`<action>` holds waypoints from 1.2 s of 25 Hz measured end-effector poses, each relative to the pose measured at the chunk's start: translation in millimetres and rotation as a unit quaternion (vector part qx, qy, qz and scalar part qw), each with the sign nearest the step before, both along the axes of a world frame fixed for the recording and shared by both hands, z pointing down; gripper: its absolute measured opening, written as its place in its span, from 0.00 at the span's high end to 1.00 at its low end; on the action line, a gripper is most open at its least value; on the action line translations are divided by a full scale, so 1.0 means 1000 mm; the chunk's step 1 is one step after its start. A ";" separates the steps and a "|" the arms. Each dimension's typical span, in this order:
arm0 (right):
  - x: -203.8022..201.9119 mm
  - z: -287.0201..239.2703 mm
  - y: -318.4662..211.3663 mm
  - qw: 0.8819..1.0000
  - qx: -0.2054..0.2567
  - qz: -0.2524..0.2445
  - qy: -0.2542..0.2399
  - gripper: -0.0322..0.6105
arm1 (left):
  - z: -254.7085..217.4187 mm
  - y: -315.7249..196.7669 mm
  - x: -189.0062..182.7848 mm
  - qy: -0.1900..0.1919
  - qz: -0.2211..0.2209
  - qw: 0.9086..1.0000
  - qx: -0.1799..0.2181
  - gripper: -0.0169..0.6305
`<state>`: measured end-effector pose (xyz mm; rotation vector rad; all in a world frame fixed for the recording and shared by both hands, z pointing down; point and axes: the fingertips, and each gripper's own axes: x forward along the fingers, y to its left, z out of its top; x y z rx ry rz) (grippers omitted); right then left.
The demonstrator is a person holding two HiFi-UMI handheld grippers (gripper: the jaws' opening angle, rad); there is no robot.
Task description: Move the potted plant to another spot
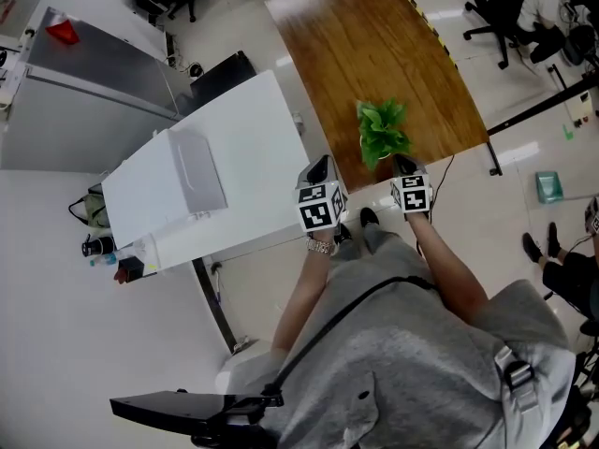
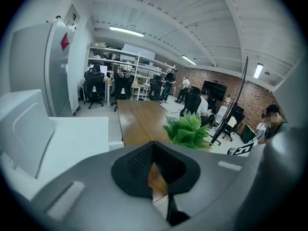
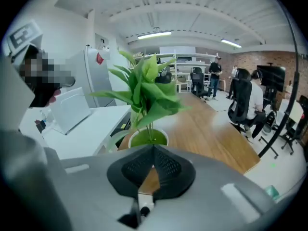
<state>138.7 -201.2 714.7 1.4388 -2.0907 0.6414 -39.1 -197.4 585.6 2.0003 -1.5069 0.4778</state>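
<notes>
The potted plant [image 1: 382, 131], green leaves in a small white pot, stands near the front edge of the wooden table [image 1: 374, 54]. My right gripper [image 1: 404, 164] is at that edge, just right of the pot. In the right gripper view the pot [image 3: 149, 138] rises right behind my right gripper [image 3: 154, 148], whose jaws are shut with nothing between them. My left gripper [image 1: 318, 169] is to the left of the plant, over the gap beside the white table. Its own view shows the left gripper [image 2: 154, 146] shut and empty, with the plant [image 2: 187, 131] ahead to the right.
A white table [image 1: 243, 148] with a white box [image 1: 197, 171] on it adjoins the wooden one on the left. Behind it stands a grey cabinet [image 1: 94, 82]. Office chairs [image 1: 501, 7] and seated people are at the far right. A green bin [image 1: 549, 187] sits on the floor.
</notes>
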 end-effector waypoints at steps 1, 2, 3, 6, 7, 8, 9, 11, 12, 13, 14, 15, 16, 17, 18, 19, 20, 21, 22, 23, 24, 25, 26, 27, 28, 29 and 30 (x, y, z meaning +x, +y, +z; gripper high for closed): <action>-0.003 -0.005 -0.003 1.000 -0.002 0.002 0.001 0.95 | 0.000 0.002 0.005 0.000 0.001 1.000 -0.002 0.95; -0.004 -0.008 -0.005 1.000 -0.006 0.005 0.000 0.95 | 0.000 0.005 0.008 0.000 0.001 1.000 -0.004 0.95; -0.004 -0.008 -0.005 1.000 -0.011 0.008 0.000 0.95 | 0.000 0.009 0.011 0.000 0.000 1.000 -0.005 0.95; 0.000 -0.004 -0.002 1.000 -0.022 0.013 0.008 0.95 | -0.004 0.021 0.012 0.000 -0.008 1.000 -0.003 0.95; 0.001 -0.004 0.001 1.000 -0.024 0.014 0.010 0.95 | -0.004 0.027 0.011 -0.001 -0.011 1.000 -0.002 0.95; 0.001 -0.006 0.005 0.999 -0.026 0.016 0.009 0.95 | -0.004 0.034 0.009 -0.003 -0.014 1.000 -0.001 0.95; 0.001 -0.008 0.012 0.999 -0.029 0.021 0.003 0.95 | -0.004 0.043 0.006 -0.005 -0.017 1.000 -0.002 0.95; 0.003 -0.010 0.028 0.999 -0.033 0.036 -0.009 0.95 | -0.003 0.064 0.001 -0.006 -0.022 1.000 -0.002 0.95; 0.005 -0.010 0.037 0.999 -0.033 0.041 -0.013 0.95 | -0.003 0.075 0.000 -0.005 -0.024 1.000 -0.002 0.95; 0.005 -0.011 0.047 0.998 -0.032 0.044 -0.016 0.95 | -0.002 0.087 -0.002 -0.005 -0.025 1.000 -0.001 0.95; 0.003 -0.013 0.058 0.998 -0.029 0.043 -0.019 0.95 | -0.002 0.101 -0.003 -0.004 -0.025 1.000 0.001 0.95; -0.001 -0.017 0.071 0.999 -0.026 0.041 -0.023 0.95 | -0.001 0.115 -0.003 -0.002 -0.024 1.000 0.004 0.95; -0.006 -0.021 0.085 0.999 -0.023 0.036 -0.028 0.95 | -0.001 0.131 -0.003 -0.001 -0.023 1.000 0.007 0.95; -0.012 -0.025 0.101 0.999 -0.019 0.032 -0.034 0.95 | 0.000 0.149 -0.003 0.001 -0.023 1.000 0.010 0.95; -0.018 -0.030 0.119 0.999 -0.016 0.028 -0.040 0.95 | 0.000 0.170 -0.002 0.003 -0.022 1.000 0.012 0.95; -0.026 -0.035 0.141 0.999 -0.013 0.024 -0.047 0.95 | 0.002 0.192 -0.002 0.005 -0.022 1.000 0.014 0.95; -0.035 -0.041 0.164 0.998 -0.010 0.018 -0.054 0.95 | 0.004 0.215 -0.003 0.005 -0.023 1.000 0.015 0.95; -0.045 -0.047 0.190 0.998 -0.009 0.010 -0.059 0.95 | 0.007 0.239 -0.004 0.004 -0.025 1.000 0.015 0.95; -0.058 -0.051 0.217 0.998 -0.011 -0.003 -0.062 0.95 | 0.011 0.262 -0.006 0.003 -0.026 1.000 0.011 0.95; -0.071 -0.055 0.247 0.998 -0.016 -0.021 -0.064 0.95 | 0.016 0.286 -0.008 0.004 -0.027 1.000 0.004 0.95; -0.084 -0.058 0.276 0.997 -0.021 -0.041 -0.064 0.95 | 0.021 0.308 -0.008 0.007 -0.027 1.000 -0.005 0.95; -0.094 -0.060 0.302 0.996 -0.024 -0.061 -0.063 0.95 | 0.025 0.327 -0.008 0.011 -0.025 1.000 -0.013 0.95; -0.101 -0.063 0.322 0.995 -0.025 -0.077 -0.063 0.95 | 0.027 0.343 -0.006 0.015 -0.021 0.999 -0.018 0.95; -0.106 -0.067 0.334 0.994 -0.023 -0.089 -0.064 0.95 | 0.026 0.354 -0.005 0.020 -0.019 0.999 -0.018 0.95; -0.108 -0.074 0.340 0.993 -0.017 -0.097 -0.066 0.95 | 0.023 0.362 -0.004 0.024 -0.020 0.999 -0.015 0.95; -0.110 -0.083 0.342 0.992 -0.010 -0.103 -0.069 0.95 | 0.019 0.366 -0.003 0.029 -0.022 0.999 -0.010 0.95; -0.111 -0.093 0.340 0.992 -0.001 -0.107 -0.070 0.95 | 0.014 0.369 -0.002 0.031 -0.023 0.999 -0.004 0.95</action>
